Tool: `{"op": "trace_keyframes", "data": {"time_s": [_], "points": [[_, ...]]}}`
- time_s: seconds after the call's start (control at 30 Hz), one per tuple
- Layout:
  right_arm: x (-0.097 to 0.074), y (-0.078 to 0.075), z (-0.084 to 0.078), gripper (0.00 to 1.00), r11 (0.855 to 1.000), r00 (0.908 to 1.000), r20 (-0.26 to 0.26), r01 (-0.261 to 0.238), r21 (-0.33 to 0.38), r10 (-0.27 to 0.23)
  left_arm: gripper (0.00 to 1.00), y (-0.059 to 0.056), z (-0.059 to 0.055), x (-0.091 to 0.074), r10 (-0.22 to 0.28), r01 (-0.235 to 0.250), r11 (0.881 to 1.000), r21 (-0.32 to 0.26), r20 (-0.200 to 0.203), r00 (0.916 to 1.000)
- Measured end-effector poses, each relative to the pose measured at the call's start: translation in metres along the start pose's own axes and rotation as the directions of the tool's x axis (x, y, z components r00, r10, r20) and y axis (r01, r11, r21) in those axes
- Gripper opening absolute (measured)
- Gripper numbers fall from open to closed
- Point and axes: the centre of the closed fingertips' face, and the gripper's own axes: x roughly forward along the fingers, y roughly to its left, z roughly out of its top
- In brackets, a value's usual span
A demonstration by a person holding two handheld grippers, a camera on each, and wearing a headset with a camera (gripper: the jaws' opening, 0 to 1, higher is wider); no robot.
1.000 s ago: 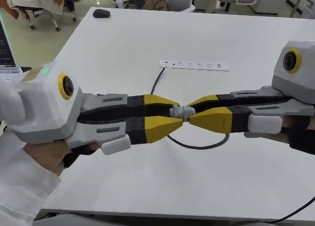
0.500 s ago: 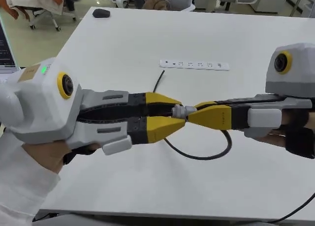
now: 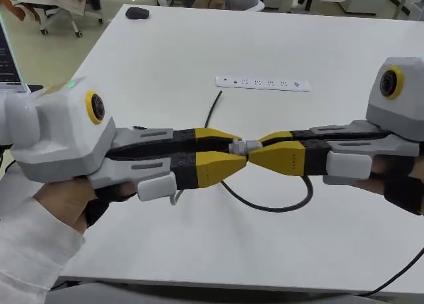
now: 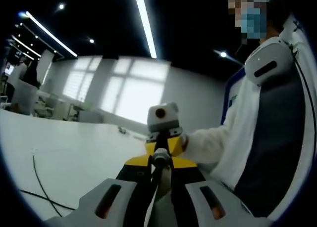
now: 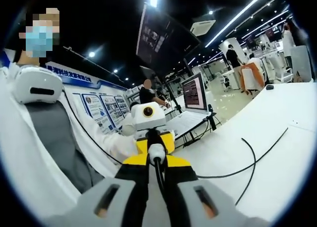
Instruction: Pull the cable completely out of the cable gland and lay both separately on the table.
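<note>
A small grey cable gland (image 3: 243, 147) hangs above the white table (image 3: 159, 59), pinched between two yellow-tipped grippers that meet nose to nose. My left gripper (image 3: 238, 151) comes in from the left and is shut on the gland (image 4: 161, 158). Opposite it, my right gripper (image 3: 256, 150) is shut on the black cable (image 5: 158, 173), which runs from the gland (image 5: 156, 152) back between its jaws. Below the right gripper the cable (image 3: 271, 208) sags in a loop onto the table and then leads away toward the power strip.
A white power strip (image 3: 263, 85) lies across the table's middle, and a dark mouse (image 3: 137, 13) sits at the far left corner. Office chairs stand beyond the far edge. A laptop (image 5: 194, 94) is off to the left side.
The right gripper rolled a little and came back level, swinging the cable loop below it. Both grippers stay tip to tip on the gland and cable.
</note>
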Motion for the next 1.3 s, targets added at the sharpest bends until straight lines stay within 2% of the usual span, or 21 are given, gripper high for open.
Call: {"op": "trace_keyframes", "data": {"time_s": [0.17,0.3,0.37,0.4,0.43,0.47,0.57,0.67,0.7,0.73,0.77,0.8,0.83,0.87,0.93,1.1,1.13,1.17,1.2,1.23,1.3], "points": [[-0.002,0.001,-0.004,0.07,0.999,0.9998,-0.02,0.006,-0.044,-0.007,0.14,-0.003,-0.006,0.002,-0.029,0.026,0.998,-0.06,-0.047,0.9985],[-0.004,0.001,-0.003,0.07,0.997,0.9998,-0.013,0.013,-0.078,-0.014,0.14,-0.002,-0.006,0.003,-0.041,0.036,0.994,-0.099,-0.047,0.998],[-0.005,0.0,-0.003,0.07,0.995,0.9994,-0.022,0.024,-0.098,-0.026,0.14,-0.002,-0.007,0.004,-0.044,0.037,0.993,-0.109,-0.057,0.9974],[-0.005,-0.001,-0.004,0.07,0.991,0.9988,-0.032,0.032,-0.131,-0.037,0.14,-0.001,-0.01,0.004,-0.048,0.037,0.99,-0.139,-0.071,0.9964],[-0.005,0.0,-0.004,0.07,0.992,0.9989,-0.032,0.029,-0.122,-0.033,0.14,-0.002,-0.011,0.005,-0.062,0.05,0.988,-0.146,-0.078,0.995],[-0.006,-0.001,-0.004,0.07,0.98,0.9983,-0.039,0.034,-0.197,-0.043,0.14,-0.004,-0.008,0.006,-0.062,0.05,0.979,-0.197,-0.058,0.9964],[-0.007,0.003,-0.002,0.07,0.981,0.9991,-0.032,0.022,-0.191,-0.028,0.14,-0.008,-0.006,0.005,-0.076,0.069,0.983,-0.169,-0.035,0.9965],[-0.007,0.003,-0.004,0.08,0.951,0.9977,-0.059,0.014,-0.309,-0.034,0.14,-0.009,-0.008,0.005,-0.085,0.074,0.978,-0.195,-0.048,0.9952],[-0.007,0.003,-0.005,0.08,0.948,0.9976,-0.062,0.01,-0.319,-0.032,0.14,-0.01,-0.01,0.004,-0.093,0.08,0.975,-0.207,-0.055,0.9942],[-0.007,0.005,-0.007,0.08,0.912,0.9969,-0.075,-0.009,-0.409,-0.024,0.14,-0.013,-0.012,0.004,-0.109,0.09,0.964,-0.251,-0.062,0.9921],[-0.006,0.006,-0.008,0.08,0.893,0.9966,-0.076,-0.007,-0.449,-0.031,0.14,-0.012,-0.012,0.004,-0.106,0.087,0.961,-0.261,-0.059,0.9927],[-0.006,0.006,-0.01,0.08,0.892,0.9956,-0.088,-0.011,-0.451,-0.033,0.14,-0.011,-0.013,0.003,-0.107,0.088,0.963,-0.255,-0.062,0.9923],[-0.005,0.007,-0.01,0.08,0.904,0.9954,-0.09,-0.01,-0.428,-0.032,0.14,-0.012,-0.013,0.003,-0.108,0.089,0.965,-0.246,-0.064,0.9921],[-0.006,0.006,-0.01,0.09,0.906,0.9953,-0.091,-0.01,-0.424,-0.032,0.14,-0.012,-0.014,0.003,-0.102,0.085,0.971,-0.225,-0.063,0.9928],[-0.006,0.004,-0.012,0.09,0.897,0.995,-0.093,-0.008,-0.442,-0.037,0.14,-0.011,-0.014,0.002,-0.098,0.081,0.972,-0.222,-0.069,0.9928],[-0.006,0.001,-0.014,0.1,0.906,0.9945,-0.094,0.002,-0.424,-0.046,0.15,-0.01,-0.016,0.002,-0.083,0.068,0.981,-0.184,-0.079,0.9934],[-0.006,0.001,-0.014,0.11,0.908,0.9949,-0.093,-0.005,-0.419,-0.037,0.15,-0.011,-0.015,0.002,-0.088,0.075,0.985,-0.156,-0.079,0.993],[-0.007,0.001,-0.013,0.11,0.909,0.9955,-0.09,-0.012,-0.416,-0.028,0.15,-0.011,-0.014,0.003,-0.078,0.07,0.993,-0.093,-0.082,0.9935],[-0.008,-0.001,-0.012,0.12,0.919,0.9955,-0.089,-0.005,-0.394,-0.033,0.15,-0.008,-0.011,0.004,-0.061,0.059,0.998,-0.033,-0.074,0.9954],[-0.01,-0.003,-0.011,0.13,0.952,0.9965,-0.078,0.005,-0.307,-0.031,0.15,-0.01,-0.008,0.003,-0.053,0.056,0.998,0.037,-0.078,0.9956],[-0.012,-0.005,-0.002,0.2,0.985,0.9997,-0.015,0.015,-0.171,-0.018,0.15,-0.011,-0.006,0.003,-0.045,0.055,0.992,0.114,-0.089,0.995]]}}
